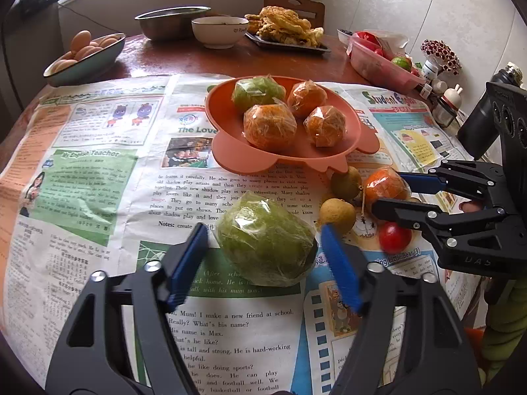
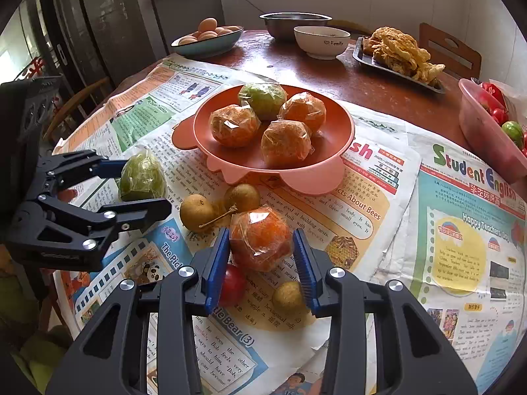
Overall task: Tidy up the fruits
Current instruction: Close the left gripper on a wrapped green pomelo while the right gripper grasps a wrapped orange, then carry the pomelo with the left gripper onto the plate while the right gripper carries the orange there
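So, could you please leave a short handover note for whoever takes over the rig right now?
Left gripper: open, astride the green fruit; pads seemingly not pressing yet.
Right gripper: shut on an orange, not lifted off the newspaper.
Done: four wrapped fruits lie on the plate.
Left: those two, three brown fruits and one red fruit.
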Available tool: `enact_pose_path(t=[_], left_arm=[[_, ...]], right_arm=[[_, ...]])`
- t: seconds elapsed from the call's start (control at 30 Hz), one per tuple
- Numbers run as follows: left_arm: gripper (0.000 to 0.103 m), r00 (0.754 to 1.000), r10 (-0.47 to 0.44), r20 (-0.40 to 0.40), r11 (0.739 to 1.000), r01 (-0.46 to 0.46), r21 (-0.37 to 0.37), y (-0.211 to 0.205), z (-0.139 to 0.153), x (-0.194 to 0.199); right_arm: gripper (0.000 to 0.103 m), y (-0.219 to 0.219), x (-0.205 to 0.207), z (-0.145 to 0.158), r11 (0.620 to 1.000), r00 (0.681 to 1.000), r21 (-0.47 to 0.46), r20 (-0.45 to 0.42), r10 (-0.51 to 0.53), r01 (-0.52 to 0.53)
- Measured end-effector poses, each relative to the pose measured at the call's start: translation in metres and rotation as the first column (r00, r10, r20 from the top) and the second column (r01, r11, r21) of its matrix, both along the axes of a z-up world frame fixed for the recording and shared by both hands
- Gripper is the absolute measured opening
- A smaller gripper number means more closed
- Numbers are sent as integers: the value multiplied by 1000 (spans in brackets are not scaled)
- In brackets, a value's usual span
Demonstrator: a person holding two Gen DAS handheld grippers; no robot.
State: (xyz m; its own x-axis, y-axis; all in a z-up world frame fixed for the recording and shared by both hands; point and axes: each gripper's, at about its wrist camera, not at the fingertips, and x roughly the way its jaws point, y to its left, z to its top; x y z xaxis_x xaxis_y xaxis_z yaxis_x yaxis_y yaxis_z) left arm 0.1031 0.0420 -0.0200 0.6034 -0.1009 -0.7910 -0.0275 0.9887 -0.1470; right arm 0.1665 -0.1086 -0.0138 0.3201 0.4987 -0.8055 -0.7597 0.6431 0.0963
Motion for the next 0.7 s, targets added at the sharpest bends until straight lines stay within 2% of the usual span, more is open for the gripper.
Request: enact_pose_path(t=[0.1,0.17,0.5,0.7], left_arm=[[50,1000,-5,6,1000,5,4,-2,0,1],[48,1000,-7,6,1000,7,-4,-1,0,2],[47,999,-4,42,999,5,-32,6,17,-2],[47,998,5,57,1000,-4,-31,8,25,3]], right_arm=[[37,-3,0,2,1000,1000,14,2,-4,4],[37,-5,0,4,1000,1000,27,4,-4,4],[35,-11,1,19,998,1000,68,30,-7,5],[31,-10,6,12,999,1000,51,16,-16,15]])
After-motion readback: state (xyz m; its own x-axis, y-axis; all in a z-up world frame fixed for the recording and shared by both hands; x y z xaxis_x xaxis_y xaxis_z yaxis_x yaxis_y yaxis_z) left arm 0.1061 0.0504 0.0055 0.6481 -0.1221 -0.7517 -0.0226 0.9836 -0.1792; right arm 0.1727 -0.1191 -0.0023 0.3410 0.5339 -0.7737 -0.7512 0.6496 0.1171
